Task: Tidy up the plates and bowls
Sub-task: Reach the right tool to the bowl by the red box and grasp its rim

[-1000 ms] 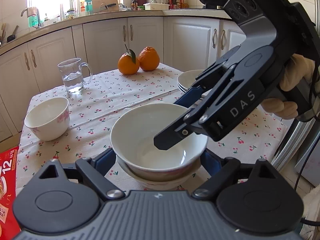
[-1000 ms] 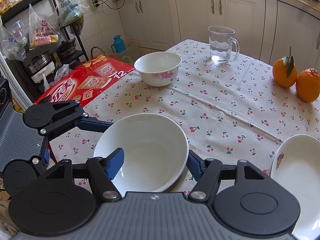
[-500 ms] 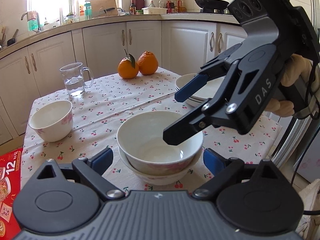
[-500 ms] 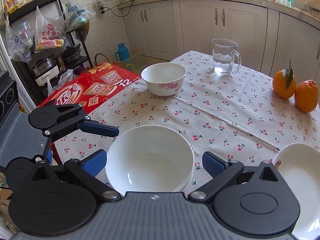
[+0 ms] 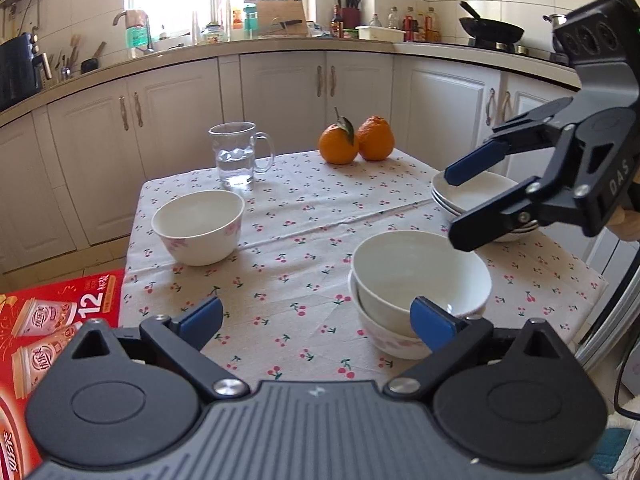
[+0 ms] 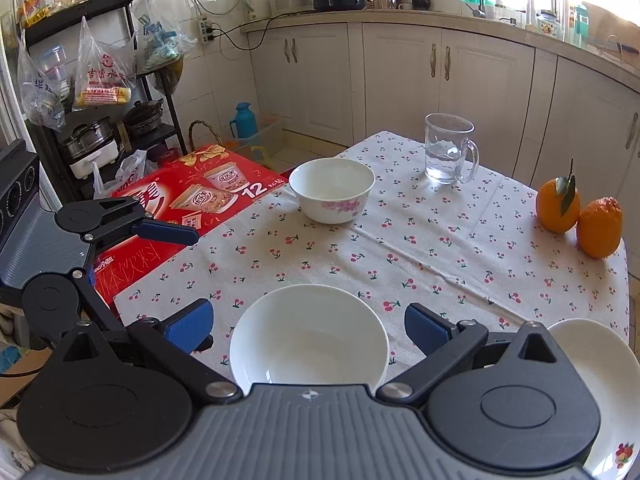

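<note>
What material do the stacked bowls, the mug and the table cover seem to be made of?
Stacked bowls: probably glazed ceramic or porcelain; opaque white, glossy, with pink flower prints outside.
Mug: clear glass, or perhaps hard plastic; the water and the cupboard show through it.
Table cover: matte woven cloth, seemingly cotton; it has fold creases and a cherry print.

Two white bowls (image 5: 420, 280) sit nested upright near the table's front edge, the lower one showing pink flowers. A third flowered bowl (image 5: 199, 226) stands alone, well apart. Shallow white plates (image 5: 472, 196) are stacked nearby, perhaps three.
</note>
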The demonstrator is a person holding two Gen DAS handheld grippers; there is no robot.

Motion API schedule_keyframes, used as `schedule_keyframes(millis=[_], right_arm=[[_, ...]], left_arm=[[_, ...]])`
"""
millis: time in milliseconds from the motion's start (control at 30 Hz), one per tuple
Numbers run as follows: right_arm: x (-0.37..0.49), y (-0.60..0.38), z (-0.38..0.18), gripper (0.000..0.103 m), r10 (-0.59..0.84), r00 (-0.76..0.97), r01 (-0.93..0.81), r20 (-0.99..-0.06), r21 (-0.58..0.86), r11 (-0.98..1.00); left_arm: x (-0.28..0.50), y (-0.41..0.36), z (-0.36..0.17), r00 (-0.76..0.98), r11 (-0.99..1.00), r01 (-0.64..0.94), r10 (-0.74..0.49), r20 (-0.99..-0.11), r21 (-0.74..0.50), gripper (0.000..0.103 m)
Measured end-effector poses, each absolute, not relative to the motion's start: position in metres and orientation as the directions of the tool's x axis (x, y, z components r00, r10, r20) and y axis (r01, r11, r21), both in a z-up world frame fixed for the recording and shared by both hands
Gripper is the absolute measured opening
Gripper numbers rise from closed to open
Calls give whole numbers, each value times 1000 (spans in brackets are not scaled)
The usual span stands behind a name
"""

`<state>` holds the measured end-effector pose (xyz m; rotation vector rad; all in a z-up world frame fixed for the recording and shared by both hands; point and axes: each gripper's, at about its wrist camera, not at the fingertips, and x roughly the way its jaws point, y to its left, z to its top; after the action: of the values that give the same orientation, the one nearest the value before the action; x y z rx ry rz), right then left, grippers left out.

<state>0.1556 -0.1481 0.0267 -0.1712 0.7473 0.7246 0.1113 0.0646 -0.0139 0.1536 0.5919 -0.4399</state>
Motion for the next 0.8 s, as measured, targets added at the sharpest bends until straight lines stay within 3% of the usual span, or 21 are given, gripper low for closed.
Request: schedule_keyframes(millis=[133, 800], right_arm=[[159, -139, 33, 103, 532, 520, -665, -668, 74, 743], [267, -71, 28, 103, 513, 474, -715, -716, 27, 699]], left_arm=[[123, 85, -18, 740, 915, 401, -355, -572, -49, 100], [219, 120, -43, 818, 961, 275, -223, -530, 21, 100]])
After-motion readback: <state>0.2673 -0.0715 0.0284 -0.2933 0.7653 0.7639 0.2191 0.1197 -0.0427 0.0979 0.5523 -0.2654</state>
